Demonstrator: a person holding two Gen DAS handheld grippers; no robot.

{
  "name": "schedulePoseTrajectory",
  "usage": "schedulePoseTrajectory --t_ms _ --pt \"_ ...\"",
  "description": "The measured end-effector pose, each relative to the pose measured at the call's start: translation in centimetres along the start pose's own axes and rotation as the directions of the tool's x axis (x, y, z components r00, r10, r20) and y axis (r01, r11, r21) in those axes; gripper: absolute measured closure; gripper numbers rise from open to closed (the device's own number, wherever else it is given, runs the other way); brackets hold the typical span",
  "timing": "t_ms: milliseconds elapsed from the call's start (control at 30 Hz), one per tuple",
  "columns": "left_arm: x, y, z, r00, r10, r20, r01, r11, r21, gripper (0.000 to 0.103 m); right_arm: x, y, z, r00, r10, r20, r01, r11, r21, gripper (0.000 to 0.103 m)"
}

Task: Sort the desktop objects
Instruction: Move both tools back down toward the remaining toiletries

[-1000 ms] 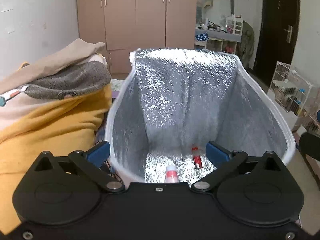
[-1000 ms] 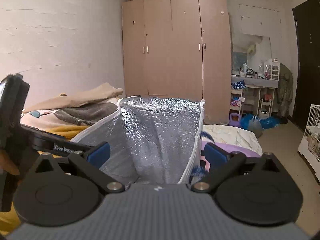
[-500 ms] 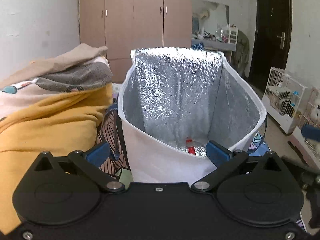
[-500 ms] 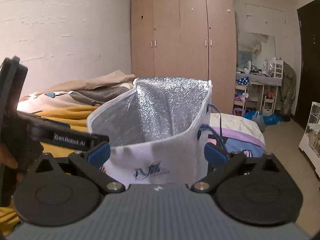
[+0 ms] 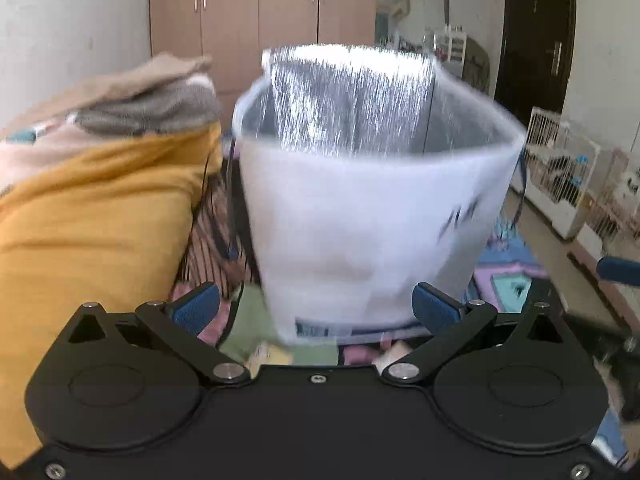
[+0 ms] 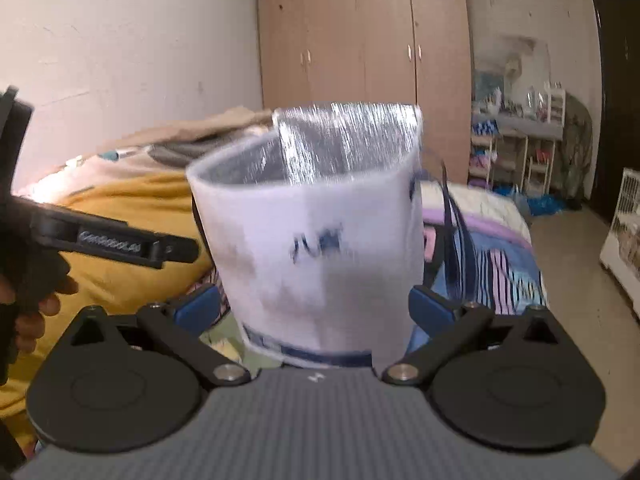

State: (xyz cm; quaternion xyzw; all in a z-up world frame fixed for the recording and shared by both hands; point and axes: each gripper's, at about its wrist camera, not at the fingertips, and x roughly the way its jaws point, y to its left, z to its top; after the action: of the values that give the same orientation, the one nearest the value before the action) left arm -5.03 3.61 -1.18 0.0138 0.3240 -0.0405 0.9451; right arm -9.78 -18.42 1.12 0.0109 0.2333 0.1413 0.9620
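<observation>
Both grippers have pulled back and dropped since a sec ago: the views looked down into the foil-lined bag then, and now show its white outer wall from low down, w/ heavy motion blur.

Left gripper [image 5: 316, 306] has its blue pads spread wide, nothing between them. Right gripper [image 6: 314, 306] is likewise apart and empty. The insulated bag [image 5: 360, 220] stands just ahead of both, upright, mouth open at the top. Its contents are hidden by the near wall from this angle, so I can't confirm what's inside now. Left of the bag lies the yellow blanket [image 5: 92, 216] w/ grey and beige bedding heaped on it; right of the bag, the dark carry straps [image 6: 456, 236] hang down its side. Below the bag's base are blurred coloured bits (can't tell what they are).

Risks, as I judge them:
- The bag is soft-walled on a soft bed, so a bump from either tool could tip or fold it.
- An open finger could snag the dangling straps and drag the bag.
- Blur means a fast move, so the next pick could be misjudged.
</observation>
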Motion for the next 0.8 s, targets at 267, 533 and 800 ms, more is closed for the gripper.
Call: schedulePoseTrajectory --t_ms 267,533,800 --pt "4.4 3.1 -6.6 0.982 -0.029 -0.184 0.012 0.996 -0.093 0.000 1.6 -1.7 -4.6 0.994 -0.060 -0.091 0.065 0.996 0.056 0.000" --pt "8.2 6.6 -11.2 0.962 -0.018 -0.272 -0.015 0.993 -0.117 0.001 3.4 -5.6 -8.2 0.979 -0.124 -0.162 0.149 0.977 0.150 0.000" --pt "11.4 10.6 -13.5 0.923 -0.085 -0.376 -0.034 0.954 -0.299 0.001 3.9 -10.6 -10.0 0.952 -0.179 -0.247 0.254 0.914 0.317 0.000"
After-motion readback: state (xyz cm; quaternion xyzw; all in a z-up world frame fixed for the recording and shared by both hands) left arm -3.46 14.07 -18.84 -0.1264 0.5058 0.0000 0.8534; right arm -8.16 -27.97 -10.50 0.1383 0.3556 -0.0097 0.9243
